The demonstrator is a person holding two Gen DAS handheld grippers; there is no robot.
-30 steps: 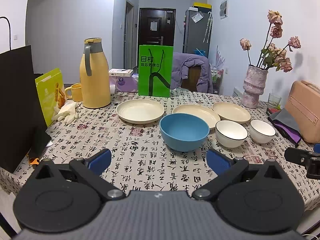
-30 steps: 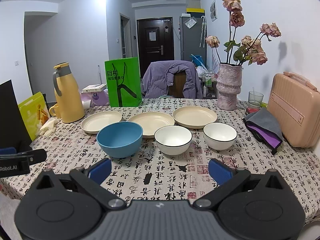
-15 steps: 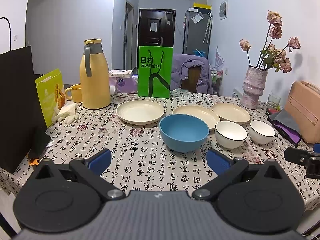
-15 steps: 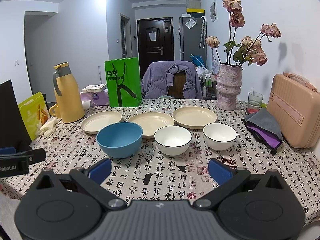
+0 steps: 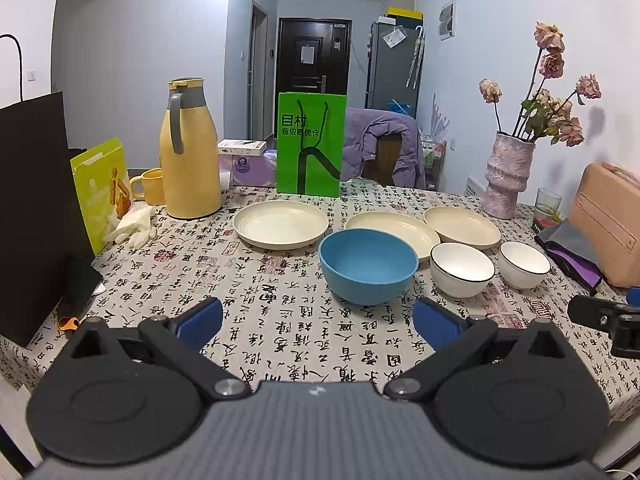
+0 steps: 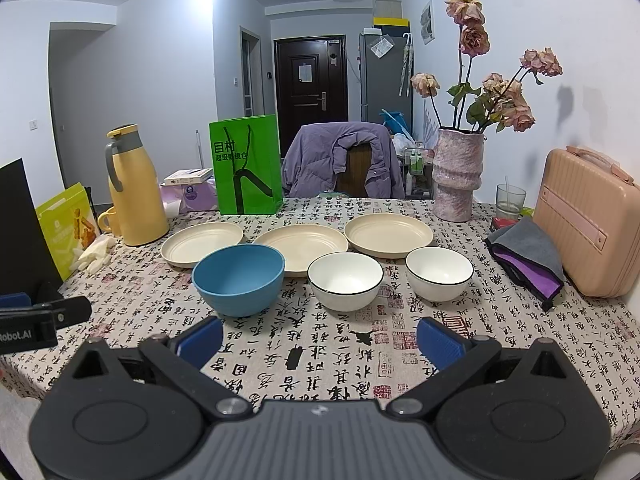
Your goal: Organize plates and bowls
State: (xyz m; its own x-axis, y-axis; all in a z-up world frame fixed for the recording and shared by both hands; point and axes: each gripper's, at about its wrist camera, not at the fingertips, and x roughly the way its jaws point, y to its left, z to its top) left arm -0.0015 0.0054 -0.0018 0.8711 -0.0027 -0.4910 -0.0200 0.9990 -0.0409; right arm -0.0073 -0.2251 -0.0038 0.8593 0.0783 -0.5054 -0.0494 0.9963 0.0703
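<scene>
Matte blue bowl beside glossy white bowls

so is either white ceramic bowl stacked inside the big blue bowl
No, both white ceramic bowls sit separately on the tablecloth beside the empty blue bowl.

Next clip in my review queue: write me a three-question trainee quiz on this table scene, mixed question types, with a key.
1. True or false: the left tool is shut on the round blue plastic bowl.
2. How many shallow cream round plates lie on the calligraphy-print tablecloth?
3. Multiple choice: what stands nearest the tall yellow thermos jug? A) small yellow mug B) pink textured vase C) peach hard case

Key:
1. False; both tools are open and empty, including the right tool.
2. Three, behind the blue bowl and the two white black-rimmed bowls.
3. A
</scene>
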